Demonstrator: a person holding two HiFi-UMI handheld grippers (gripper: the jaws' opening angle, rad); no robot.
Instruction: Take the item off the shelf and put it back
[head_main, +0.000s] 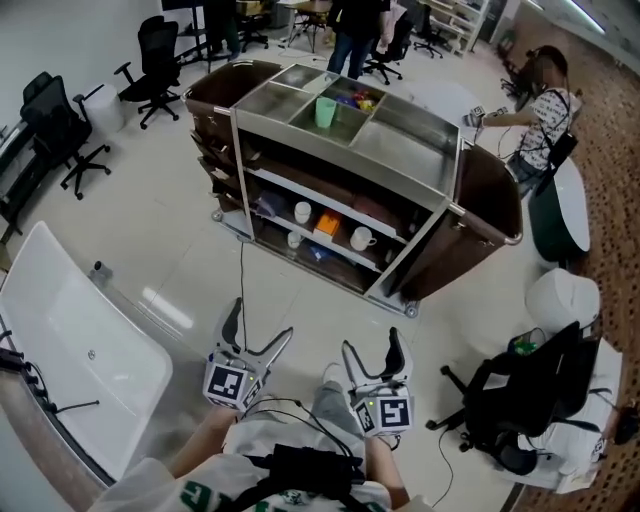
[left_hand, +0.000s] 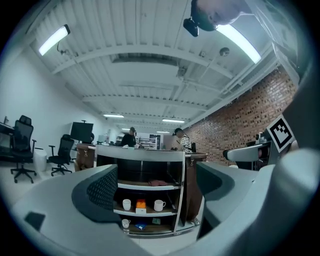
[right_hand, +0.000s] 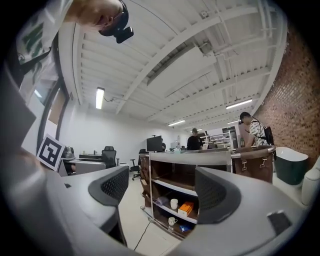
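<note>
The person stood on the floor, well back from a metal cart (head_main: 430, 170), one tool in each hand, both pointed at its open side. The left tool (head_main: 262, 320) had its jaws partly apart with nothing between them. The right tool (head_main: 370, 340) was likewise spread, its jaws empty. Neither touched the cart or anything on it.

The things to be handled were all on the cart's shelves. On the middle shelf (left_hand: 170, 212) a white cup (head_main: 303, 212), an orange box (head_main: 327, 224) and a white mug (head_main: 362, 239) stood in a row, the box between the two and close to both. On the bottom shelf a small cup (head_main: 294, 240) stood near a blue item (head_main: 318, 253) that was too small to make out. A green cup (head_main: 326, 112) stood upright in one of the compartments of the cart's top.

Beyond the cart were black office chairs (head_main: 155, 60), and a person (head_main: 540, 110) stood at its right end.
</note>
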